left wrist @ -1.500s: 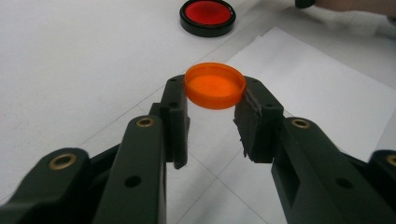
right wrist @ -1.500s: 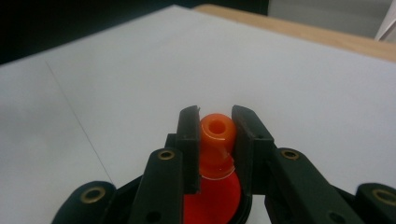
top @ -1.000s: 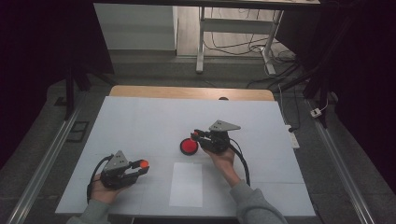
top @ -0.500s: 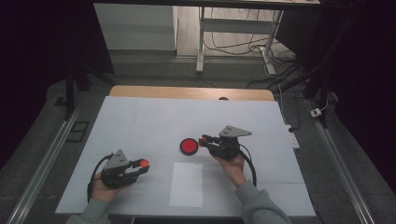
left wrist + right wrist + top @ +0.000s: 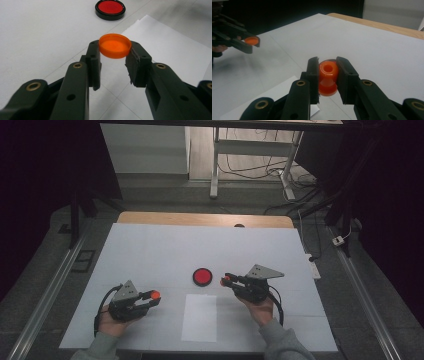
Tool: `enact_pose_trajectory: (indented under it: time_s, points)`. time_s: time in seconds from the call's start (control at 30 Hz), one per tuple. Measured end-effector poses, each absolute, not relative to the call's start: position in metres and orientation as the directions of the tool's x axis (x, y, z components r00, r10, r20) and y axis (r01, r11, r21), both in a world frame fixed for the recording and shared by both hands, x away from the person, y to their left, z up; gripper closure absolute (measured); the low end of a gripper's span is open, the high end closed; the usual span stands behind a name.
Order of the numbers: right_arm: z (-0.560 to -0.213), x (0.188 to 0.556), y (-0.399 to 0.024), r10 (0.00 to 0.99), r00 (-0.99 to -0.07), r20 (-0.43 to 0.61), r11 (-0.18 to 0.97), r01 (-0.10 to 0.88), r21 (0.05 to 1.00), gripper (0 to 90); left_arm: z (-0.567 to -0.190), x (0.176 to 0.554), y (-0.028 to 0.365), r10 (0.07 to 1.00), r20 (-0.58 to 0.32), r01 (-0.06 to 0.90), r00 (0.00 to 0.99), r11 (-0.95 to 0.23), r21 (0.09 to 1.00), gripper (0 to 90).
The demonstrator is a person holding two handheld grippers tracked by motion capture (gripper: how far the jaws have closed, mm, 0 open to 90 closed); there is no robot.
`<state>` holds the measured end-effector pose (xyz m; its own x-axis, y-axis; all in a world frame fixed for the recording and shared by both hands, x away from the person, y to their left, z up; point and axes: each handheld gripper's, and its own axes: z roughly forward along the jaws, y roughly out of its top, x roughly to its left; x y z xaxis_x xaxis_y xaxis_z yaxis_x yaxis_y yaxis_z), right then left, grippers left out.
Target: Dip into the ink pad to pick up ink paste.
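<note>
I am pinching a flat orange plastic cap (image 5: 115,45) by its rim in the left gripper (image 5: 113,63); the right gripper (image 5: 327,76) is clamping what looks like a small orange plastic bottle (image 5: 328,77), probably light and slippery.

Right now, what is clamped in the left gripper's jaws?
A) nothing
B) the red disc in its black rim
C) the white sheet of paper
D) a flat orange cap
D: in the left gripper view the left gripper pinches the flat orange cap by its edges, while the red disc lies apart on the table.
</note>
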<state>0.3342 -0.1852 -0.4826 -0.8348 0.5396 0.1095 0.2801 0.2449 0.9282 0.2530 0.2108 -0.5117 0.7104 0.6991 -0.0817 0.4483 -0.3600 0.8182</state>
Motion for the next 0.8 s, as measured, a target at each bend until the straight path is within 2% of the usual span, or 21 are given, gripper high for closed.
enact_pose_trajectory:
  time_s: [0.8]
  points:
    - [-0.476,0.314,-0.192,0.474,-0.876,0.094,0.242,0.232,0.942,72.5,-0.510,0.257,0.206,0.693,-0.060,0.434,0.719,-0.379,0.817,65.5]
